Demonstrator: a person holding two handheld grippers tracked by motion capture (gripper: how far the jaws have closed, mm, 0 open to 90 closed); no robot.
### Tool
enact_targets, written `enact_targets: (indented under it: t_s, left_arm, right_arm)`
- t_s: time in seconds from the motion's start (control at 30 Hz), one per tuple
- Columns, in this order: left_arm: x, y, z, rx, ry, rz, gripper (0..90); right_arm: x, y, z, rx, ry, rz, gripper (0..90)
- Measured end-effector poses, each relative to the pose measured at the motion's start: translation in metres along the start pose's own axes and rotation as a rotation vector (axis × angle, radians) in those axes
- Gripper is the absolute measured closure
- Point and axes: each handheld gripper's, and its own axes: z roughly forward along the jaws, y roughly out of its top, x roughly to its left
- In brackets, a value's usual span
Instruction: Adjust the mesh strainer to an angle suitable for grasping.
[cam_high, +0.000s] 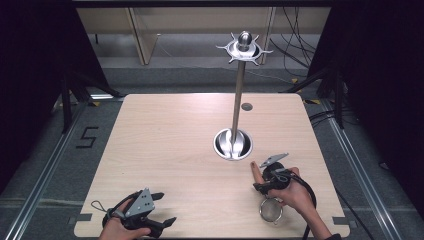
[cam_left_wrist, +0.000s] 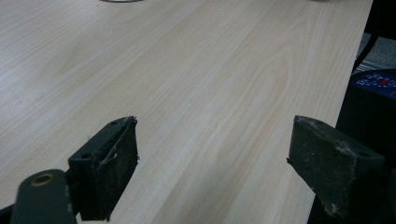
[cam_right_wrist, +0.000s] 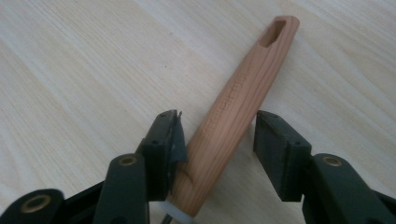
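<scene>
At the near left corner of the tabletop, the left tool rested low with its jaws spread wide and nothing between them; in the left gripper view the two dark pads framed only bare wood, and the work lay well apart from it, off to its right. Toward the middle, farther back, a tall metal stand rose from a round dished base, with hooks fanned around its top. On the near right, the right tool sat over a small strainer, whose round metal bowl lay close to the tabletop's near edge, by the person's right hand. The strainer's wooden handle ran away from that bowl toward the stand, its long axis pointing forward between the jaws and its slotted end farthest from the tool. In the right gripper view the jaws stood part open on either side of the handle near its bowl end, the left pad touching or almost touching the wood and the right pad clear of it, so the grip was not yet made. The right hand was plainly the nearer one for the pickup.
</scene>
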Motion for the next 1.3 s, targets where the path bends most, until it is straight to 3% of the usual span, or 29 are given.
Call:
enact_targets:
  t_s: [0.03, 0.07, 0.13, 0.17, 0.2, 0.23, 0.37, 0.43, 0.63, 0.73, 0.77, 0.8, 0.83, 0.87, 0.9, 1.03, 1.1, 1.13, 1.3]
  left_arm:
    - [0.000, 0.000, 0.000, 0.001, 0.000, 0.001, 15.3]
    - [0.000, 0.000, 0.000, 0.002, 0.000, -0.002, 15.3]
    - [0.000, 0.000, -0.001, 0.007, 0.001, -0.001, 15.3]
    - [0.000, 0.000, 0.000, 0.002, 0.002, -0.002, 15.3]
    - [0.000, 0.000, 0.000, 0.002, 0.001, -0.003, 15.3]
    - [0.001, 0.000, 0.000, 0.003, 0.003, 0.004, 15.2]
    - [0.001, 0.000, -0.001, 0.011, 0.003, 0.000, 15.3]
    - [0.000, 0.000, -0.001, 0.009, 0.001, -0.003, 15.3]
    - [0.001, 0.000, 0.000, 0.003, 0.000, 0.001, 15.3]
    - [0.001, 0.001, 0.000, 0.007, 0.001, 0.002, 15.2]
    - [0.000, 0.001, 0.000, 0.004, -0.003, 0.000, 15.3]
    - [0.000, 0.001, 0.000, -0.003, 0.001, -0.002, 15.3]
    - [0.001, 0.001, 0.000, 0.006, 0.001, 0.005, 15.2]
    - [0.002, 0.002, -0.001, 0.009, 0.001, 0.021, 15.3]
    - [0.001, 0.001, 0.000, 0.009, 0.006, -0.002, 15.2]
    - [0.001, 0.001, 0.000, 0.009, 0.004, -0.004, 15.3]
    - [0.002, 0.001, -0.001, 0.016, 0.011, 0.004, 15.3]
    - [0.001, 0.000, 0.000, -0.004, 0.001, -0.013, 15.3]
    - [0.001, -0.001, 0.000, -0.006, 0.002, -0.021, 15.3]
  right_arm:
    - [-0.001, 0.001, 0.000, 0.003, 0.004, -0.007, 52.7]
    - [-0.002, 0.002, 0.000, 0.016, -0.024, -0.001, 53.9]
    - [-0.002, 0.003, 0.000, 0.029, -0.008, -0.011, 56.4]
    - [-0.002, 0.004, 0.000, 0.031, 0.011, -0.035, 57.4]
    - [-0.003, 0.004, -0.001, 0.046, -0.006, -0.037, 57.9]
    - [-0.005, 0.005, 0.001, 0.035, -0.005, -0.078, 58.5]
    - [-0.004, 0.007, -0.001, 0.061, 0.010, -0.093, 63.3]
    - [-0.006, 0.008, -0.001, 0.067, -0.003, -0.133, 65.2]
    - [-0.010, 0.007, -0.002, 0.089, -0.017, -0.114, 67.3]
    - [-0.012, 0.005, -0.001, 0.092, 0.011, -0.139, 68.0]
    - [-0.010, 0.004, -0.002, 0.102, 0.011, -0.109, 68.1]
    - [-0.012, 0.004, -0.002, 0.097, 0.002, -0.133, 68.1]
    - [-0.012, 0.003, -0.003, 0.111, -0.010, -0.120, 68.2]
    - [-0.012, 0.003, -0.003, 0.108, 0.003, -0.143, 68.5]
    - [-0.013, 0.003, -0.003, 0.117, -0.002, -0.151, 68.7]
    - [-0.013, 0.003, -0.004, 0.134, -0.014, -0.151, 69.0]
    - [-0.013, 0.003, -0.004, 0.133, -0.012, -0.175, 69.0]
    - [-0.013, 0.003, -0.005, 0.135, -0.010, -0.178, 69.0]
    - [-0.013, 0.006, -0.004, 0.163, -0.010, -0.191, 69.2]
